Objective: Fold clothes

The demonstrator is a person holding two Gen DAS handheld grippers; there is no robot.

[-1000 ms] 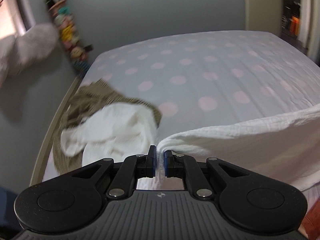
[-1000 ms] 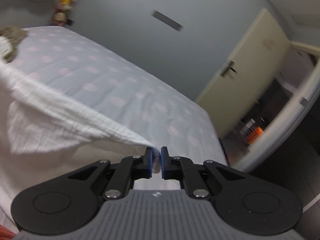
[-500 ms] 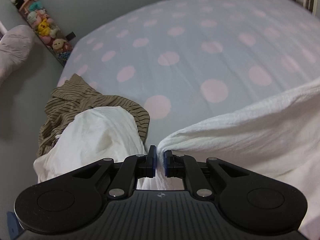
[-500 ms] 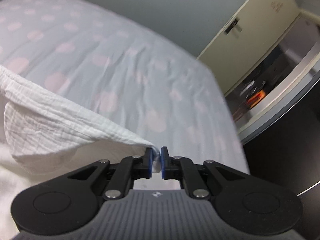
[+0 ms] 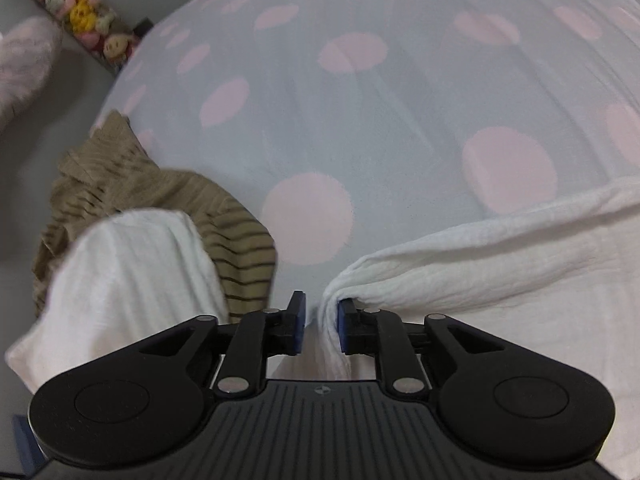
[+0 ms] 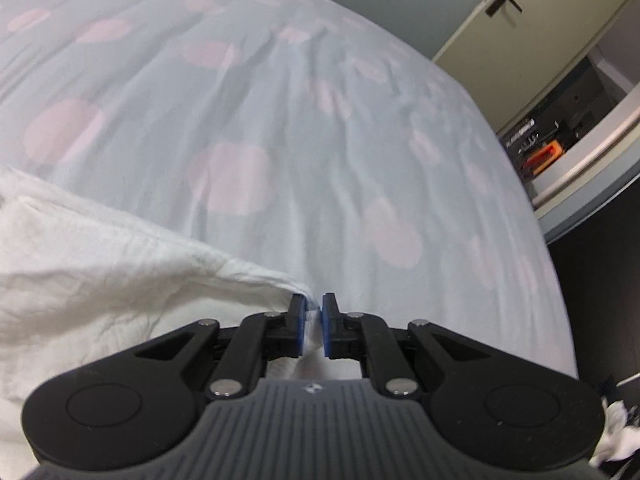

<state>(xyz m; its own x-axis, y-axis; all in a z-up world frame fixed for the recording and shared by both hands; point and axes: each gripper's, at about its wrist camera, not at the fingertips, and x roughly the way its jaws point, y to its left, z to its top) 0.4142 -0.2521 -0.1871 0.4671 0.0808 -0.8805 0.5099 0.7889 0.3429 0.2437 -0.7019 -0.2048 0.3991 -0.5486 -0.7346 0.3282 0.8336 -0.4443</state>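
A white crinkled cloth (image 5: 480, 264) lies over the near part of the bed, its folded edge running right from my left gripper (image 5: 320, 320). The left jaws stand slightly apart, and the cloth's corner rests against the right pad, no longer pinched. In the right wrist view the same white cloth (image 6: 100, 264) stretches left from my right gripper (image 6: 314, 320), whose jaws are nearly closed on its corner.
The bed sheet (image 5: 400, 100) is pale blue with pink dots. A pile with a tan striped garment (image 5: 132, 184) and a white one (image 5: 132, 272) lies at the left edge. Plush toys (image 5: 84, 12) hang on the wall. A door (image 6: 532, 12) and shelves (image 6: 560, 128) are at the right.
Both grippers have moved forward and down toward the bed with the cloth. The left jaws have opened a little and released their pinch on the cloth's corner.
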